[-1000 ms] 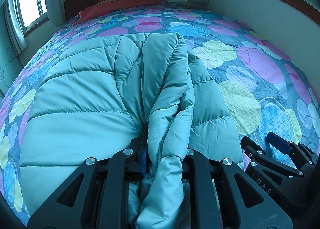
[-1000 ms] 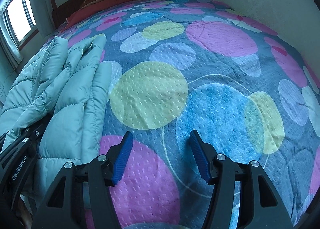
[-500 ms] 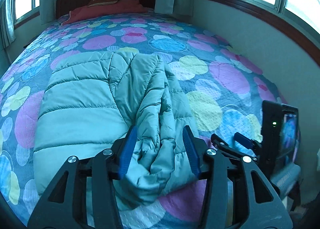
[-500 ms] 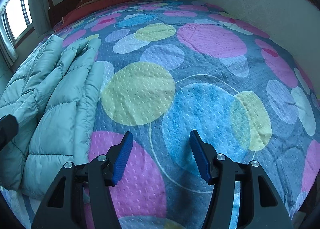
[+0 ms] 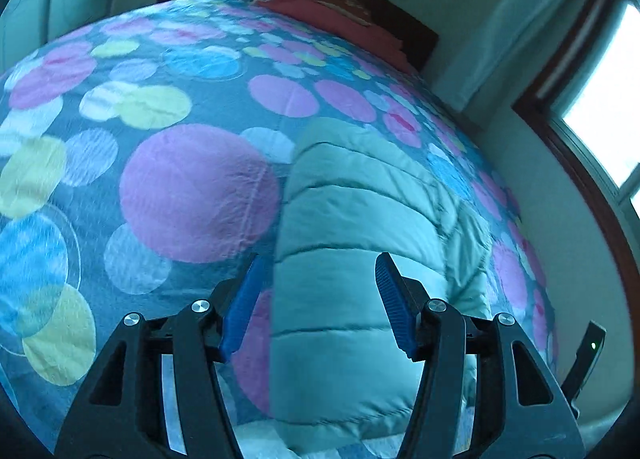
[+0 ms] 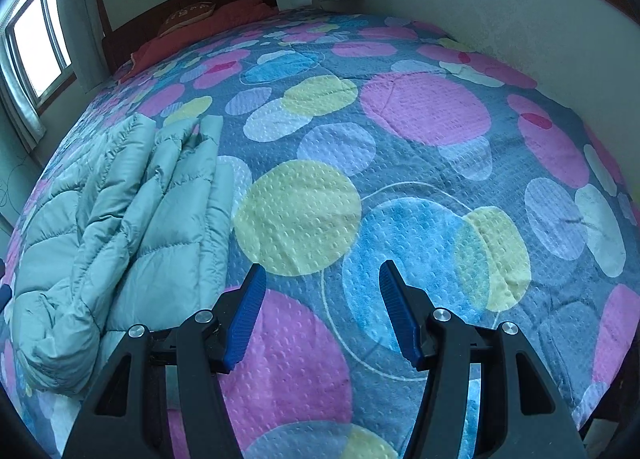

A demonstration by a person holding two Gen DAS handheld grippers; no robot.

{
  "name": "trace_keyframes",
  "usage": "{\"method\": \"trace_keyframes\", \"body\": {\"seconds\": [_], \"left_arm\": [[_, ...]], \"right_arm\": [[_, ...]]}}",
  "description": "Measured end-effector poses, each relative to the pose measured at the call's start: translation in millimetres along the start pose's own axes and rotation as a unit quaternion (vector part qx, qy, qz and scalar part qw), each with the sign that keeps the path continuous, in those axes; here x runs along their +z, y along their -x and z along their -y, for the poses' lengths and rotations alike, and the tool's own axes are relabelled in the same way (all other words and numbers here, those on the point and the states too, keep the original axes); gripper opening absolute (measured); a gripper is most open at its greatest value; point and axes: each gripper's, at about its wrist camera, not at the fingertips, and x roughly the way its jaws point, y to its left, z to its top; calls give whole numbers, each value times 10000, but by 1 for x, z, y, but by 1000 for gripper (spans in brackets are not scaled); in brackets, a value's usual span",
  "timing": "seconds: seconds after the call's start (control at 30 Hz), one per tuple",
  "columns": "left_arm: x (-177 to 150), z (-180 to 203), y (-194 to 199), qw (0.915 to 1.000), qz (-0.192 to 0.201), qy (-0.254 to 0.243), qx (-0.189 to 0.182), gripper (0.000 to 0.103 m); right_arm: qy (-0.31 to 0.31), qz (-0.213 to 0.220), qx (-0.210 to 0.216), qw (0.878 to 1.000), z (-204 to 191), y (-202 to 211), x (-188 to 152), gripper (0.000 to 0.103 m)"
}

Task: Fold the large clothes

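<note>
A pale green quilted puffer jacket (image 5: 352,243) lies folded lengthwise on the bed with the circle-patterned cover (image 5: 192,187). My left gripper (image 5: 318,305) is open and empty, held above the jacket's near end. In the right wrist view the jacket (image 6: 132,227) lies at the left, its folded-over sleeve on top. My right gripper (image 6: 320,311) is open and empty, above the bare cover to the right of the jacket.
A red pillow (image 6: 192,19) and dark wooden headboard (image 6: 168,11) are at the far end of the bed. A wall (image 6: 500,19) runs along the bed's right side. Windows (image 6: 36,47) with curtains stand at the left. A black device with a green light (image 5: 588,351) shows at the left view's right edge.
My left gripper opened and let go of the jacket sleeve, then pulled back and swung left, so the jacket now lies right of centre. The right gripper stayed open and barely moved.
</note>
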Motion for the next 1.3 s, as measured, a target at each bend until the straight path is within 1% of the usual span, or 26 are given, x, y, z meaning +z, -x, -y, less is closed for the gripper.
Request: {"method": "trace_keyframes", "body": {"seconds": [0.07,0.13,0.2,0.27,0.3,0.33,0.37,0.4,0.43,0.53,0.6,0.7,0.73,0.77,0.8,0.83,0.87,0.9,0.93,1.0,1.07,1.13,1.2,1.3], "left_arm": [[6,-21,-10,9989,-101,449,-42,58],[9,-37,-17,9961,-198,831,-206,58],[12,-45,-23,9926,-195,1124,-422,58],[12,-48,-29,9891,-220,1344,-567,58],[12,-49,-32,9865,-253,1466,-679,60],[12,-50,-36,9835,-284,1596,-806,62],[11,-50,-40,9806,-300,1711,-910,63],[10,-51,-44,9777,-329,1818,-1001,63],[10,-51,-47,9752,-365,1899,-1079,63],[8,-51,-57,9699,-454,2055,-1226,64],[7,-53,-62,9670,-514,2140,-1281,64],[7,-55,-68,9638,-577,2231,-1342,64],[7,-55,-69,9635,-586,2234,-1351,64],[7,-55,-69,9637,-599,2225,-1352,64],[7,-54,-69,9638,-609,2213,-1357,64],[8,-53,-69,9640,-624,2197,-1363,64],[10,-51,-70,9639,-645,2183,-1381,64],[11,-49,-69,9641,-667,2152,-1406,64],[12,-45,-69,9650,-702,2100,-1403,64],[12,-38,-66,9682,-755,1955,-1364,64],[11,-30,-65,9709,-790,1824,-1336,64],[8,-23,-69,9732,-869,1710,-1266,64],[4,-16,-77,9752,-984,1590,-1182,65],[-1,-10,-88,9775,-1110,1480,-1016,67]], "right_arm": [[38,37,76,10000,-9,2,5,59],[64,72,172,9998,-18,4,10,59],[17,92,338,9994,-27,5,18,59],[-191,75,673,9975,-34,3,27,59],[-334,59,900,9954,-37,1,31,59],[-477,43,1115,9926,-39,-1,36,59],[-604,27,1316,9895,-42,-4,39,61],[-725,6,1521,9857,-45,-9,43,67],[-838,-24,1705,9818,-48,-13,46,69],[-1073,-233,2197,9694,-58,-28,52,69],[-1187,-371,2438,9618,-65,-39,54,69],[-1350,-547,2647,9533,-70,-54,53,69],[-1409,-574,2707,9506,-71,-58,52,63],[-1426,-575,2749,9491,-71,-61,52,53],[-1386,-613,2815,9475,-73,-64,53,35],[-1358,-666,2938,9438,-74,-66,52,22],[-1374,-662,3034,9406,-75,-65,53,18],[-1350,-628,3073,9399,-76,-63,55,14],[-1294,-527,3082,9410,-76,-59,57,12],[-1210,-332,3033,9446,-71,-48,61,11],[-1173,-280,2935,9483,-63,-44,63,11],[-1237,-316,2824,9508,-52,-50,61,11],[-1426,-432,2792,9486,-38,-62,56,11],[-1732,-663,2911,9386,-22,-82,46,11]]}}
